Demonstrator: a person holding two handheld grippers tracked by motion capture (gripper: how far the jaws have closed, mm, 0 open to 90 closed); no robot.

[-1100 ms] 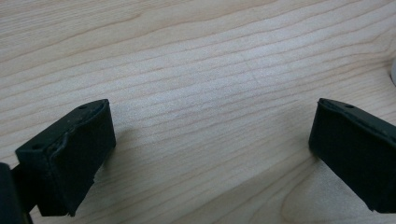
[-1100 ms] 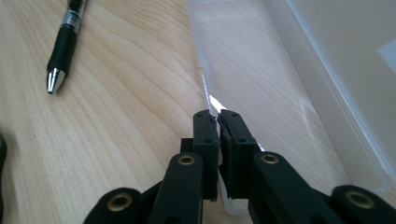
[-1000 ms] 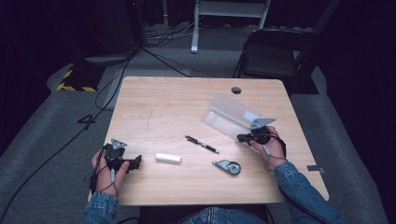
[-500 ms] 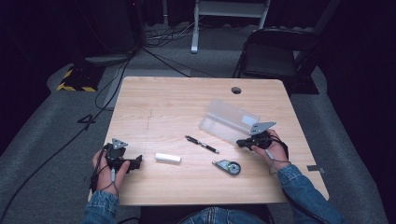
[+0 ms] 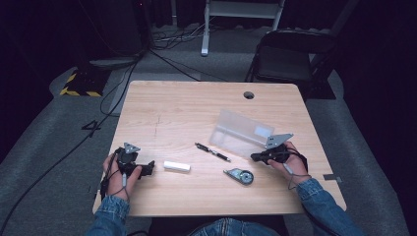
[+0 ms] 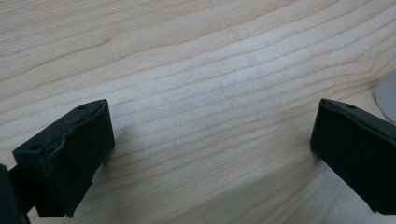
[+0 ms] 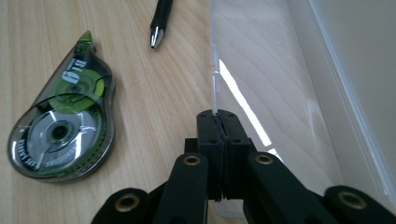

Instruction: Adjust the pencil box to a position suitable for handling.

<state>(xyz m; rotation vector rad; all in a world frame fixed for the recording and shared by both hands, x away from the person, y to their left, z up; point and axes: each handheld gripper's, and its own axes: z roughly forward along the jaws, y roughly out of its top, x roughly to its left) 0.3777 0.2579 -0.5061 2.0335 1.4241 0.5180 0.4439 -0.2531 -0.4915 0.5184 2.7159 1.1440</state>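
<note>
Right gripper (image 7: 219, 122): jaws pinched on near edge of clear case (image 5: 241, 132), right of centre on table (image 5: 196, 103). Tape roller (image 7: 60, 135) just beside, pen (image 5: 212, 152) near. Left gripper (image 5: 147, 168): jaws wide over bare wood, eraser (image 5: 176, 166) just right.

The pen (image 7: 161, 21) ran off the frame's top edge; a grey disc (image 6: 387, 89) was cropped at right.

Left claw (image 5: 147, 168) gapes wide; right claw (image 5: 255, 157) is pinched closed.
</note>
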